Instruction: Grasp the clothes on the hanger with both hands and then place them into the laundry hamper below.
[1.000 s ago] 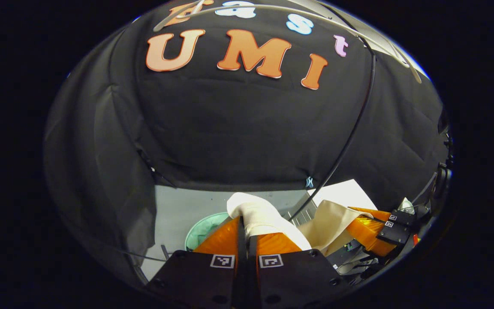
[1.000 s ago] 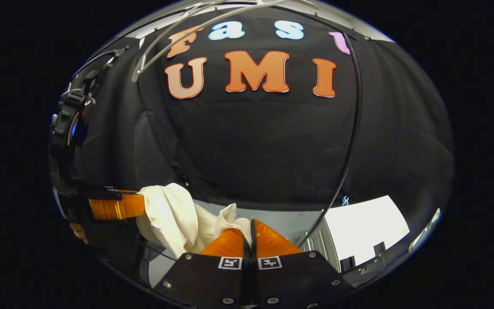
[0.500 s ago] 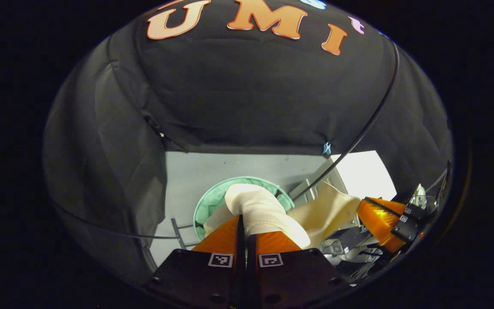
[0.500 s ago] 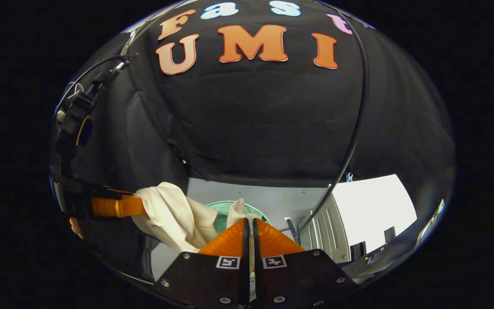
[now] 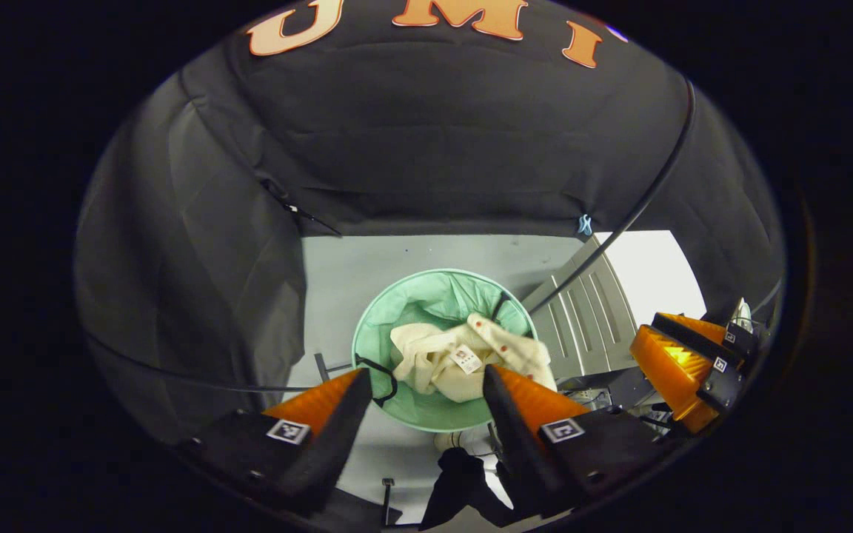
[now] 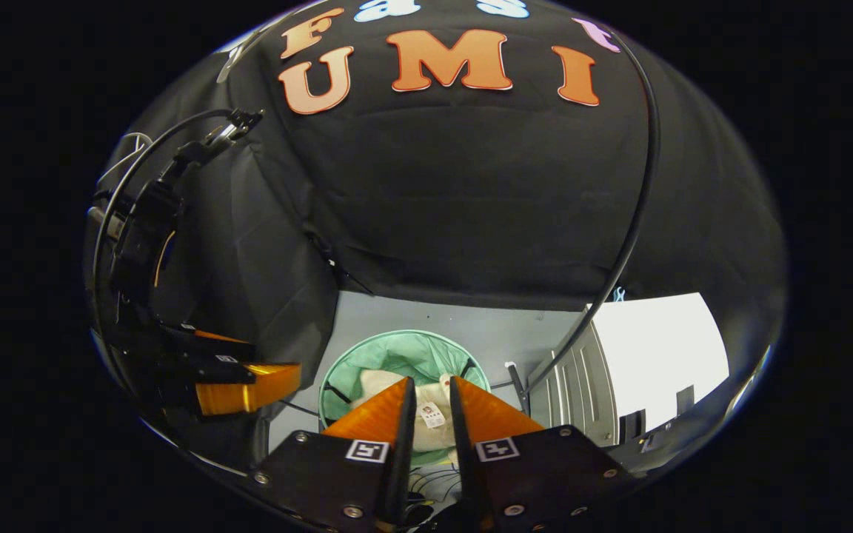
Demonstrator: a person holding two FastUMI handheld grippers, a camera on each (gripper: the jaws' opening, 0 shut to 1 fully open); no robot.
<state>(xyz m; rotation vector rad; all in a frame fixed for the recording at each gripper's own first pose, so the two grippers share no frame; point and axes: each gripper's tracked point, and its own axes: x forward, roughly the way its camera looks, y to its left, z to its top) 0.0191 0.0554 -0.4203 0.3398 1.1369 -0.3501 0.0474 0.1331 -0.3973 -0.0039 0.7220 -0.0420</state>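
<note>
The cream-coloured crumpled cloth garment [image 5: 463,359] lies inside the round mint-green mesh laundry hamper [image 5: 397,311] on the pale grey floor [image 5: 338,266], so the drop looks done. Above it the left gripper [image 5: 426,389] hangs with its fingers spread wide and nothing between them. The right gripper [image 6: 432,400] hovers over the same hamper, its fingers parted by a narrow gap, holding nothing. To my eye only the pulling away of both hands remains.
</note>
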